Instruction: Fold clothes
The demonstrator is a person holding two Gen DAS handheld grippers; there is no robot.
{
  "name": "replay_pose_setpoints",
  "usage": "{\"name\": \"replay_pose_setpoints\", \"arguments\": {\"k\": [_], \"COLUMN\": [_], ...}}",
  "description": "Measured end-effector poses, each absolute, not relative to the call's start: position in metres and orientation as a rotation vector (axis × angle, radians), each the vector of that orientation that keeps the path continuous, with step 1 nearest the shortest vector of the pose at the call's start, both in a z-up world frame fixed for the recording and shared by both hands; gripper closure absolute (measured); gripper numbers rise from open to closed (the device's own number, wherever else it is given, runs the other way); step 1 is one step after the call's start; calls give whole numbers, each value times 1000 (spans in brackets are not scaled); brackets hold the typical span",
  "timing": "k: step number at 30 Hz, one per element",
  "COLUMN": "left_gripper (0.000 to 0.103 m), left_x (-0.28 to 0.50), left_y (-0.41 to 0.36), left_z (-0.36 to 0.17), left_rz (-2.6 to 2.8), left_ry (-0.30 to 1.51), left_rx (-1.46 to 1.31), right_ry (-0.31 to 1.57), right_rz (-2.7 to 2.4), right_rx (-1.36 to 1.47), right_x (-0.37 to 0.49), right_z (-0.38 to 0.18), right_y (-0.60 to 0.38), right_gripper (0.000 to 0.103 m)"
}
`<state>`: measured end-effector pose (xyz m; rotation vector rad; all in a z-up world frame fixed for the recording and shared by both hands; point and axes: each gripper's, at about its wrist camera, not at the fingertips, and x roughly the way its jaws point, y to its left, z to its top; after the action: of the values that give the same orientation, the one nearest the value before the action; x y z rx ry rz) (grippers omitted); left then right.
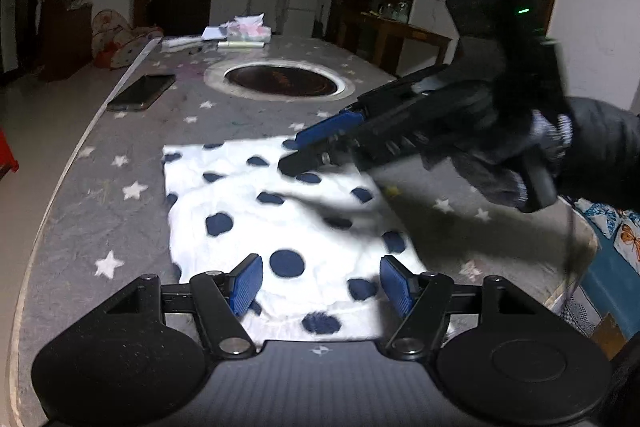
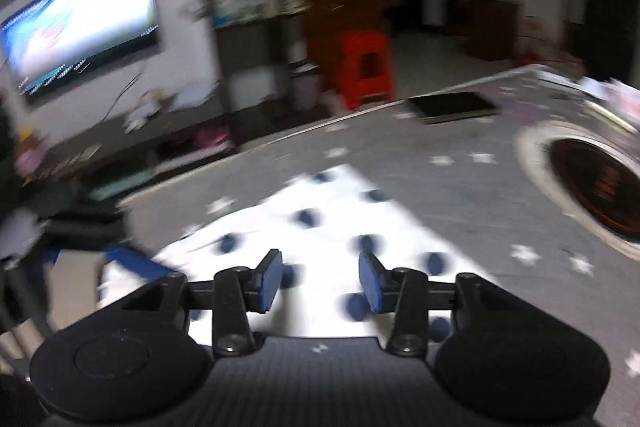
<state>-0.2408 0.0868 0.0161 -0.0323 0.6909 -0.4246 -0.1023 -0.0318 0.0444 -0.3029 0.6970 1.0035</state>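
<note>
A: Where is the garment?

B: Lying flat on the tabletop (image 1: 100, 195), a white cloth with dark blue dots (image 1: 256, 211), folded into a rough rectangle on the grey star-print cover. Nearest edge right under the left tool (image 1: 320, 283).

A: And that left tool?

B: Spread wide, blue pads (image 1: 246, 283) apart, nothing between them. Hovering at the cloth's near edge; contact impossible to judge.

A: The right tool?

B: Seen from the left wrist camera, reaching in from the right over the cloth's far right corner, right tool (image 1: 304, 151) held by a gloved hand (image 1: 520, 155). From its own camera, right tool (image 2: 320, 279) also spread, pads apart with only dotted cloth (image 2: 328, 223) showing in the gap. Heavily blurred there, so touching or not cannot be told.

A: Anything else on the tabletop?

B: A round recessed opening (image 1: 282, 81) in the middle, well beyond the cloth. A dark phone (image 1: 142, 91) near the left edge. Tissue pack and papers (image 1: 244, 31) at the far end. Off the tabletop, a red stool (image 2: 366, 67) and a lit screen (image 2: 80, 23) in the right wrist view.
</note>
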Motion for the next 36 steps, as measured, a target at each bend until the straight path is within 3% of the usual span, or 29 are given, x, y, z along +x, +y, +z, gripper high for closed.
{"name": "replay_pose_setpoints", "arguments": {"k": [14,23,36], "left_gripper": [34,33,32], "left_x": [-240,-239,-240], "left_y": [90,93,98], "left_z": [7,5,9], "left_rz": [-440,-447,-423], "left_ry": [705,708,704], "left_rx": [-69,-83,-96], "right_ry": [748,776,742], "right_rz": [1047,974,974], "right_rx": [-417,-401,-411], "right_x": [-66,-26,-58], "right_z": [20,17,33], "right_y": [37,61,10], "right_gripper": [62,71,70]}}
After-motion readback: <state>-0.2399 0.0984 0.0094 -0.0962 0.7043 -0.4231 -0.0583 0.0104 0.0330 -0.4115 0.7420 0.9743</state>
